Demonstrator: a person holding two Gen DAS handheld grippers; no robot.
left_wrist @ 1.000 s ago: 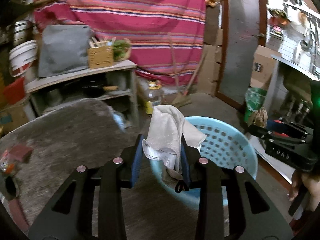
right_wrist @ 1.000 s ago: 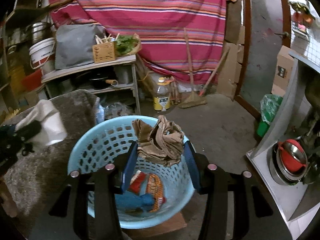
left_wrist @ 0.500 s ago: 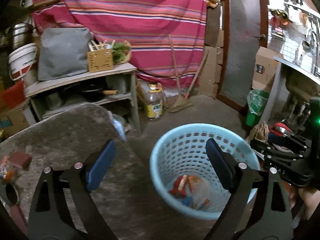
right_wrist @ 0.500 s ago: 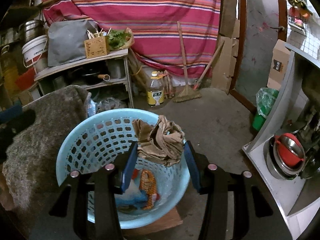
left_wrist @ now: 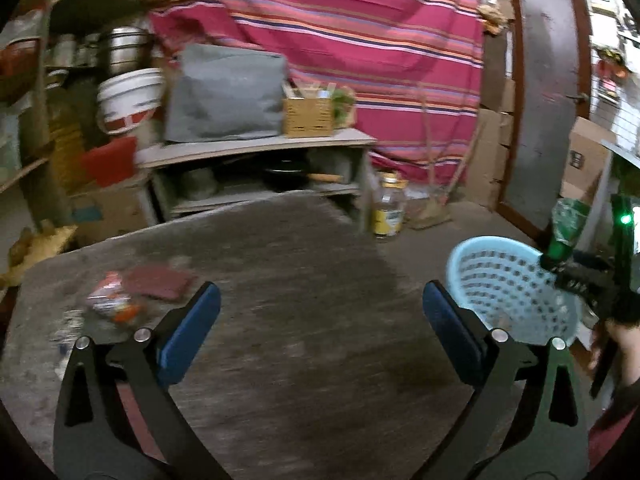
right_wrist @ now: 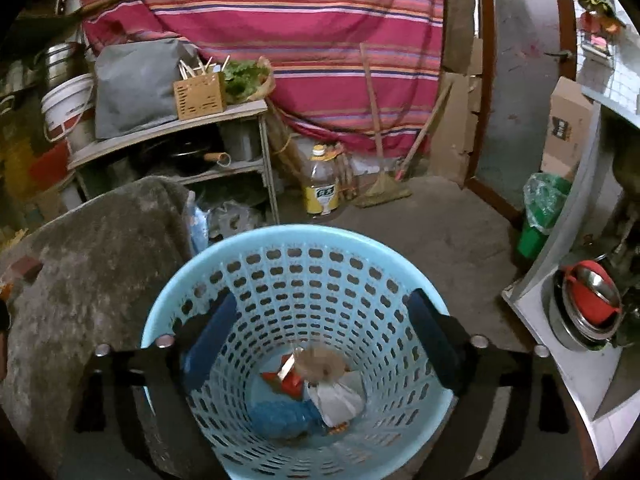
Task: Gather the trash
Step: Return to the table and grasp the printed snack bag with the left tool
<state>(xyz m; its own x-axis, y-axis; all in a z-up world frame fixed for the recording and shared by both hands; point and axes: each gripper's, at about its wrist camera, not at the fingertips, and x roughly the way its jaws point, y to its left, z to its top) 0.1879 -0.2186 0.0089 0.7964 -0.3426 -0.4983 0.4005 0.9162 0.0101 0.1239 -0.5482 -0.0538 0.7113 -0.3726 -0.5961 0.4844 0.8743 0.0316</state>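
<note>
A light blue perforated basket (right_wrist: pixel 304 256) stands on the floor beside the grey table (right_wrist: pixel 88 264). My right gripper (right_wrist: pixel 320 332) is open and empty over its mouth. Inside lie a brown crumpled rag (right_wrist: pixel 320 364), a white wad (right_wrist: pixel 340 398), red-orange wrappers (right_wrist: pixel 286 380) and something blue (right_wrist: pixel 280 418). My left gripper (left_wrist: pixel 320 328) is open and empty above the table (left_wrist: pixel 288 280). On the table's left lie a red-and-clear wrapper (left_wrist: pixel 110 306) and a dark red pad (left_wrist: pixel 160 282). The basket (left_wrist: pixel 508 280) shows at the right of the left wrist view.
A shelf unit (right_wrist: pixel 168 140) with a grey bag, a wooden box and greens stands behind the table. An oil bottle (right_wrist: pixel 320 184) and a broom (right_wrist: pixel 380 184) stand by the striped curtain. A green-bagged bin (right_wrist: pixel 540 216) and a metal counter with bowls (right_wrist: pixel 584 308) are at the right.
My left gripper dropped the white cloth into the basket, opened and swung left over the table. My right gripper opened and the brown rag fell into the basket.
</note>
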